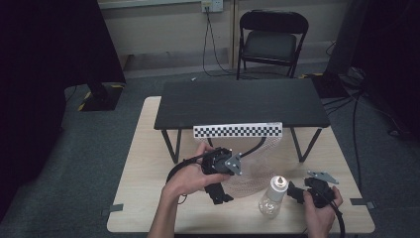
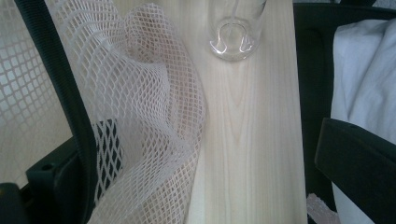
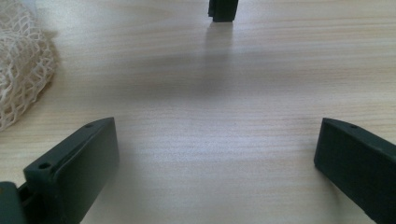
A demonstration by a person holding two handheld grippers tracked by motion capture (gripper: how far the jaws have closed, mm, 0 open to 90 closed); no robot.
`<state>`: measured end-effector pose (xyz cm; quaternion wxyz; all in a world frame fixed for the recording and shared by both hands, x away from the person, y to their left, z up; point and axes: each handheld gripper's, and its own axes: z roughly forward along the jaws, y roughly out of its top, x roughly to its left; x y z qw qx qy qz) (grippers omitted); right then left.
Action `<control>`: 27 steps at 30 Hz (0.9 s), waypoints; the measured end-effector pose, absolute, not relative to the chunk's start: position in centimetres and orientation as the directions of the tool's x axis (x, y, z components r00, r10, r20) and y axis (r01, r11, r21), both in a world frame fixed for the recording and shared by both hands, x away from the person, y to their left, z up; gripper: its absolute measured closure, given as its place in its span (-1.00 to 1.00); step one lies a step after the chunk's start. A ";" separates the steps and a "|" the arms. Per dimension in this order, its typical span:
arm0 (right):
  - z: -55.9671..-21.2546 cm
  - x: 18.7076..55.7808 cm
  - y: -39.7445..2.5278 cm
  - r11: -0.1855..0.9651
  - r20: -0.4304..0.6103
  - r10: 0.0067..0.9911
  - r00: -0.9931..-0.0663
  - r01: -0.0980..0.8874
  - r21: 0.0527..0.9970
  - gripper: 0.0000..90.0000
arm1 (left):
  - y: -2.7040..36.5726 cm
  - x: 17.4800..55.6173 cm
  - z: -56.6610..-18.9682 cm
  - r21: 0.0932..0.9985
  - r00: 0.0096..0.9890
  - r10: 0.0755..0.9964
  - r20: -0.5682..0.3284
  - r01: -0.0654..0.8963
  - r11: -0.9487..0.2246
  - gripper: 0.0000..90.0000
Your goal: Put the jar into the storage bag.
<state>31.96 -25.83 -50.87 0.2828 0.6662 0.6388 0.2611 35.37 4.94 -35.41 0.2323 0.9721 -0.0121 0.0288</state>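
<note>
At the centre of the high view, on the pale wooden table (image 1: 148, 198), lies a white, see-through mesh net bag (image 1: 257, 163), spread loosely below the black-and-white checkered strip (image 1: 237, 130) fixed to the edge of a small black bench (image 1: 240, 101). Just right of it, low in the frame, a clear, empty plastic bottle (image 1: 273, 197) stands upright, its neck open at the top. The bottle is outside the net, so the bagging — by my reading the work in hand — has barely begun: the net must still be opened and the bottle put inside.

The left gripper (image 1: 220, 191) sits at the net's left edge. In the left gripper view its jaws stand wide apart, and the mesh (image 2: 154, 121) is draped over and against the left-hand jaw; folds bunch in the gap, but nothing is pinched yet. The bottle's base (image 2: 232, 39) shows at the top middle of that view, on bare wood just beside the net.

The right gripper (image 1: 297, 194) hovers low in the right of the high view, next to the bottle. In the right gripper view its jaws are spread wide over bare table — holding nothing — with a corner of the net (image 3: 21, 70) at upper left.
</note>
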 end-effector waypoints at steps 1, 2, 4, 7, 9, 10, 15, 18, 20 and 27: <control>-50.8 31.8 -26.0 -0.023 -0.002 0.999 0.034 0.702 0.711 -1.00 | 5.0 35.4 -35.4 0.454 0.998 -0.012 0.059 -0.038 -0.890 -0.99; -50.8 31.6 -26.2 -0.031 0.019 1.000 0.025 0.696 0.718 -1.00 | 5.1 35.4 -35.4 0.458 0.998 -0.011 0.058 -0.037 -0.888 -0.99; -50.6 31.0 -26.6 -0.035 0.061 0.998 -0.015 0.677 0.735 -0.92 | 5.2 35.3 -35.4 0.459 0.998 -0.011 0.058 -0.036 -0.888 -0.99; -49.6 30.0 -26.9 -0.039 0.077 0.997 -0.032 0.634 0.773 -0.91 | 5.2 35.3 -35.4 0.458 0.998 -0.011 0.059 -0.037 -0.888 -0.99; -48.6 29.3 -26.9 -0.037 0.096 0.993 -0.065 0.602 0.797 -0.86 | 5.2 35.3 -35.5 0.456 0.998 -0.012 0.059 -0.038 -0.889 -0.99; -47.9 28.8 -26.9 -0.039 0.102 0.992 -0.075 0.582 0.812 -0.83 | 5.2 35.3 -35.5 0.456 0.998 -0.011 0.059 -0.037 -0.889 -0.99; -44.7 26.4 -26.5 -0.018 0.119 0.977 -0.178 0.488 0.873 -0.79 | 5.1 35.2 -35.5 0.454 0.998 -0.002 0.062 -0.030 -0.890 -0.99; -43.5 25.2 -25.9 0.056 0.048 0.978 -0.204 0.479 0.876 -0.73 | 5.0 35.2 -35.5 0.452 0.998 0.004 0.069 -0.028 -0.892 -0.99; -43.1 24.5 -25.8 0.053 0.086 0.962 -0.261 0.482 0.875 -0.73 | 5.0 35.2 -35.5 0.449 0.998 0.006 0.066 -0.025 -0.893 -0.99; -42.3 22.9 -24.0 0.073 0.133 0.907 -0.400 0.459 0.885 -0.69 | 4.8 35.4 -35.7 0.439 0.998 0.015 0.063 -0.015 -0.898 -0.99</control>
